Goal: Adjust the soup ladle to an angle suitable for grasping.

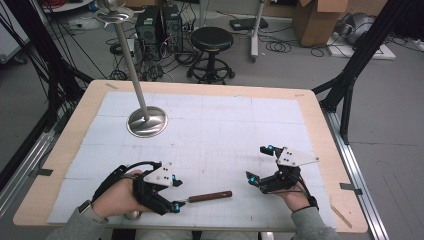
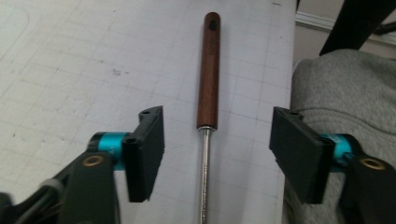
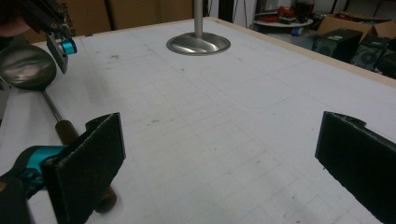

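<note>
A ladle with a dark wooden handle (image 1: 210, 196) and a thin metal shaft lies flat near the table's front edge; its steel bowl (image 1: 133, 215) peeks out under the person's left hand. My left gripper (image 1: 176, 193) hovers over the shaft, open, with the pads (image 2: 149, 149) well clear on either side. In the left gripper view the handle (image 2: 208, 70) runs straight away from the jaws. My right gripper (image 1: 257, 163) stands open to the right of the handle's end, with nothing between its jaws. The right gripper view shows the ladle bowl (image 3: 25, 67) and the handle (image 3: 67, 130) at left.
A steel stand with a round base (image 1: 146, 121) and a tall pole rises at the table's back left, also seen as the base (image 3: 198, 44). A white gridded mat (image 1: 225, 125) covers the wooden table. Behind the table stand a black stool (image 1: 212, 40), computer towers and cardboard boxes.
</note>
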Demonstrator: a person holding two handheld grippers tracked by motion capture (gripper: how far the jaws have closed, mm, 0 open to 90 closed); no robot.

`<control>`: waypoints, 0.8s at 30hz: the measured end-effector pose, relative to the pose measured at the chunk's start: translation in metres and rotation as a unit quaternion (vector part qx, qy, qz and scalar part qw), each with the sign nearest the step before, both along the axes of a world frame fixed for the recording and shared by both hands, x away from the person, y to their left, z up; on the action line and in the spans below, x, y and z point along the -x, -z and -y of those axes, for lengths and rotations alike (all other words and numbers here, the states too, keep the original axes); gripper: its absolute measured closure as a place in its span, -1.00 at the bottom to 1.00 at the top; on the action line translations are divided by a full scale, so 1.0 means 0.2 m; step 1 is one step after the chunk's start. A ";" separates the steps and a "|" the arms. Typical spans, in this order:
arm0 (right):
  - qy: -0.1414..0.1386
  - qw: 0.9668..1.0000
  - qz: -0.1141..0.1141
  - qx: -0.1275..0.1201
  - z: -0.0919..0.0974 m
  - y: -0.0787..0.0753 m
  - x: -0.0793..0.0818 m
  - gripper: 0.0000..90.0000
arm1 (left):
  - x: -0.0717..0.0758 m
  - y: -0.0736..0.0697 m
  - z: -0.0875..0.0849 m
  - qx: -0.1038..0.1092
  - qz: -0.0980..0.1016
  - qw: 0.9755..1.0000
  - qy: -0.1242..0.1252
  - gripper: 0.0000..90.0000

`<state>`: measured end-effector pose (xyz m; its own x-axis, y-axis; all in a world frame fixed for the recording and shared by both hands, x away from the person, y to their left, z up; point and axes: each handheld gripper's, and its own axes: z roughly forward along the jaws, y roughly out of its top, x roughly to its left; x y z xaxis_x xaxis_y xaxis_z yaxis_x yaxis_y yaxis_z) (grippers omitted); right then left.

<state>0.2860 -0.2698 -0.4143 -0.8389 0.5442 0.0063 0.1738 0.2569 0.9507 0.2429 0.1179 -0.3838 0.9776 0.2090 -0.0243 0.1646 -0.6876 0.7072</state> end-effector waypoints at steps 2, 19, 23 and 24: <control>0.001 1.000 -0.001 -0.001 0.00 0.00 0.00 -0.99 | 0.01 0.00 -0.01 -0.009 0.012 1.000 0.000 -0.40; -0.003 1.000 -0.006 -0.002 0.00 0.00 0.00 -0.99 | 0.01 0.07 0.01 -0.108 -0.017 0.994 0.019 -0.24; -0.002 1.000 -0.007 -0.001 0.00 0.00 0.00 -0.99 | 0.01 0.08 0.01 -0.120 -0.027 0.992 0.013 -0.11; -0.003 1.000 -0.008 -0.002 0.00 0.00 0.00 -0.99 | 0.00 0.08 0.01 -0.124 -0.028 0.992 0.011 -0.07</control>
